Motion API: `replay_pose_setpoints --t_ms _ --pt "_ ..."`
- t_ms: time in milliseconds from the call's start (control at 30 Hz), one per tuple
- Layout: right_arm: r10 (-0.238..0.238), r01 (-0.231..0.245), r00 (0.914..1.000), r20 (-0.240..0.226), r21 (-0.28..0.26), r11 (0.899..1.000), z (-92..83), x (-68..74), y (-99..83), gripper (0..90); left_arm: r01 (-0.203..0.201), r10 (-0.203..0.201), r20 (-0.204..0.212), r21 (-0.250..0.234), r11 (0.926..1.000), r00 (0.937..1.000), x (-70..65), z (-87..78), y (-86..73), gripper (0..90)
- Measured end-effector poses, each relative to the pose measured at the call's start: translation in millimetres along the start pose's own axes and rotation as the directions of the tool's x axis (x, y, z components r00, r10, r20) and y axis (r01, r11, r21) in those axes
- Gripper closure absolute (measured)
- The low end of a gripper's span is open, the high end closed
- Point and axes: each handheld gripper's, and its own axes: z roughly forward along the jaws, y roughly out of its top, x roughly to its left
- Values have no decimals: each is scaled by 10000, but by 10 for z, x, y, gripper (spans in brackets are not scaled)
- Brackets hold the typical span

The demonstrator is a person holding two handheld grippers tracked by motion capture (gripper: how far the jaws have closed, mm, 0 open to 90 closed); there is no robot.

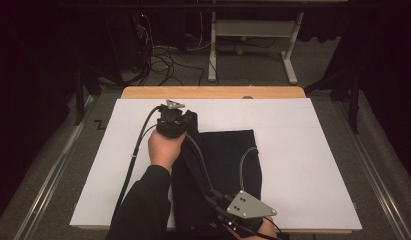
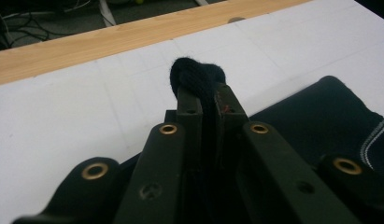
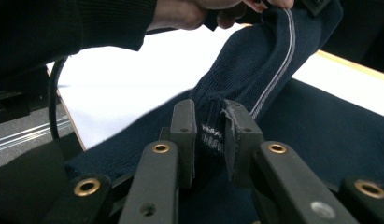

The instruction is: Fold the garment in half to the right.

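A dark navy garment [image 1: 228, 160] with thin white stripes lies on the white board [image 1: 303, 150]. My left gripper [image 1: 180, 114] is at the garment's far left corner and is shut on a bunched fold of the dark fabric [image 2: 194, 74], which sticks out past the gripper's tips [image 2: 206, 95]. My right gripper [image 1: 215, 197] is near the board's front edge. In the right gripper view it [image 3: 209, 126] is shut on a striped cuff end of the sleeve [image 3: 255, 70]. The sleeve stretches up from there to the person's other hand [image 3: 189, 11].
The board rests on a wooden table [image 1: 213, 92] whose far edge shows beyond it. White board shows to the left and right of the garment. Cables [image 1: 163, 60] and a white table frame [image 1: 253, 30] stand on the floor behind. Metal rails [image 1: 48, 175] run along both sides.
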Motion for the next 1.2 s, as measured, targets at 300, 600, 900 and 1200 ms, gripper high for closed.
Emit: replay_pose_setpoints --t_ms 300,600,900,1200 --pt "190 -196 9991 380 142 9997 -216 -133 -196 763 -340 330 415 254 9991 9986 -314 230 88 794" --pt "457 -480 9969 635 357 9982 -368 -238 -338 761 -590 556 506 689 9959 9972 -522 413 90 793" --pt "434 -503 9956 831 826 9953 -424 -283 -456 759 -553 502 629 807 9952 9968 -656 526 90 788" --pt "666 -787 9914 1128 1067 9912 -577 -329 -559 855 -509 445 771 840 9952 9960 -790 607 107 767"
